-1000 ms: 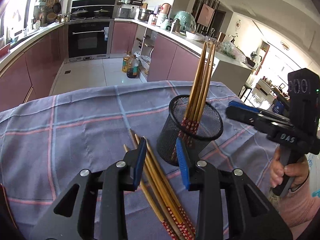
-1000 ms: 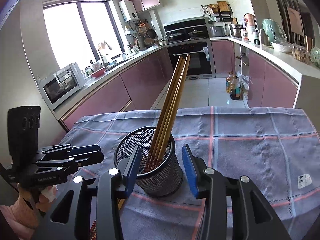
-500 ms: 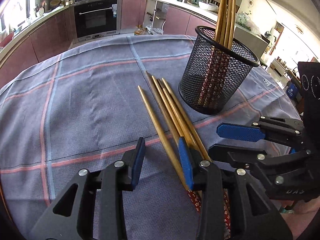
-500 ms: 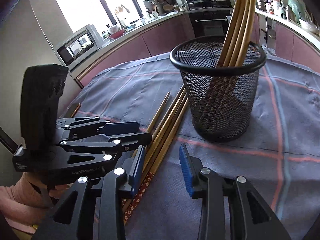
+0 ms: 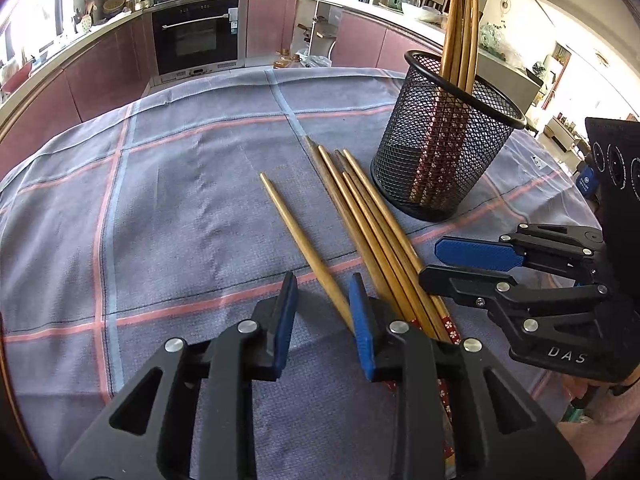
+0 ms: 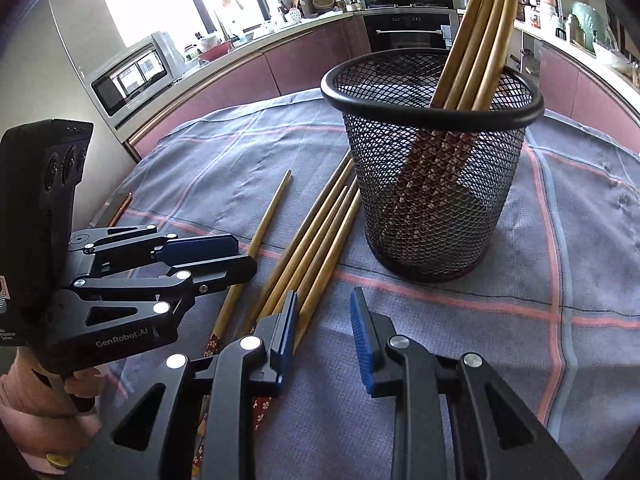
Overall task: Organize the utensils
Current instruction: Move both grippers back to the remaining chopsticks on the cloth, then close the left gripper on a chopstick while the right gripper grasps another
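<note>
Kitchen cabinets in dusky pink, a built-in oven [image 5: 198,40] and a microwave [image 6: 132,74] ring the room behind a counter [image 5: 180,184] draped in a grey-blue cloth crossed by pink and pale blue lines. Its far edge curves off toward the floor, and the left half of the cloth lies bare and roomy. One black mesh cup [image 5: 444,148] stands upright on the right part of the cloth with four chopsticks [image 5: 460,28] leaning in it, tips up, their red flower-patterned ends down behind the mesh. Just beside the cup's base six more lie flat on the cloth: a bundle of five chopsticks [image 5: 372,224], touching one another, and a single chopstick [image 5: 298,236] a little apart on the left. All are tan wood, tapering to points that aim away. The left gripper [image 5: 323,316] is low over the cloth, its jaws having just been closing, with a gap left and the single chopstick running into it, the pads not pressing it. The right gripper [image 6: 323,320], jaws likewise just closing and apart, sits at the bundle's edge, one stick's end between its pads, untouched.
</note>
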Motion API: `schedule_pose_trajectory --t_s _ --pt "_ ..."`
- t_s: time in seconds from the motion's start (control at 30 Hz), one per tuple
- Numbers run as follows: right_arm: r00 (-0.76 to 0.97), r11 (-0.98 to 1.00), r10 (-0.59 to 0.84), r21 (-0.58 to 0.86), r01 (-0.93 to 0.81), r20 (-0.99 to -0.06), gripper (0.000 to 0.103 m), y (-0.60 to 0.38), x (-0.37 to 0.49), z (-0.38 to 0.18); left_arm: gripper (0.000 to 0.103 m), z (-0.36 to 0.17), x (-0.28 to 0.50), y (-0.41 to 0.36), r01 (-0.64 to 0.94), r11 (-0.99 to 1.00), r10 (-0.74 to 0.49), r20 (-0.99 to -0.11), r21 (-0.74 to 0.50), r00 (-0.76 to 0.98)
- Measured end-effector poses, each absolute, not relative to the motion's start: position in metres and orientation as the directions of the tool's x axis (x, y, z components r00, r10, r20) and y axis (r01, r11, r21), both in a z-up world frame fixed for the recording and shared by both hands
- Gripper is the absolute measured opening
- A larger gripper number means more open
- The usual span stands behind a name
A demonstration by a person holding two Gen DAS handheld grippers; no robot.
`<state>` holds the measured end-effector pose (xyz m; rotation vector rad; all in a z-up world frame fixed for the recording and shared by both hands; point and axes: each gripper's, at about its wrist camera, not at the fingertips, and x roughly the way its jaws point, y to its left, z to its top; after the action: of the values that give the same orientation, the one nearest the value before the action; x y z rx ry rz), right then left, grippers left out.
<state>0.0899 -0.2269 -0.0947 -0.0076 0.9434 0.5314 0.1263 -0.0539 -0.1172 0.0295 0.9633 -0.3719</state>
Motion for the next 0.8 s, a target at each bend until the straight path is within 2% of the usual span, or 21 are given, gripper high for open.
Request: schedule_pose_trajectory --t_s 0.17,0.27,0.43,0.53,0.8 --pt "0.486 0.880 0.414 0.202 -0.429 -0.770 0.024 -0.222 0.097 -0.094 0.026 -0.117 0.133 -0.058 0.318 0.940 -0.283 -0.808 -0.126 0.517" --pt "0.484 0.882 0.413 0.205 -0.425 -0.772 0.024 -0.219 0.099 -0.095 0.019 -0.117 0.134 -0.059 0.307 0.945 -0.269 -0.809 -0.116 0.522" --pt "0.471 0.880 0.418 0.216 -0.424 -0.777 0.015 -0.221 0.097 -0.093 0.012 -0.116 0.132 -0.053 0.302 0.943 -0.284 -0.808 -0.138 0.516" --pt "0.462 0.877 0.436 0.249 -0.412 -0.772 0.011 -0.227 0.097 -0.092 0.013 -0.117 0.132 -0.048 0.299 0.942 -0.294 -0.811 -0.155 0.506" --pt "0.471 0.879 0.444 0.268 -0.395 -0.762 0.011 -0.232 0.095 -0.089 0.014 -0.118 0.133 -0.049 0.298 0.941 -0.299 -0.809 -0.161 0.506"
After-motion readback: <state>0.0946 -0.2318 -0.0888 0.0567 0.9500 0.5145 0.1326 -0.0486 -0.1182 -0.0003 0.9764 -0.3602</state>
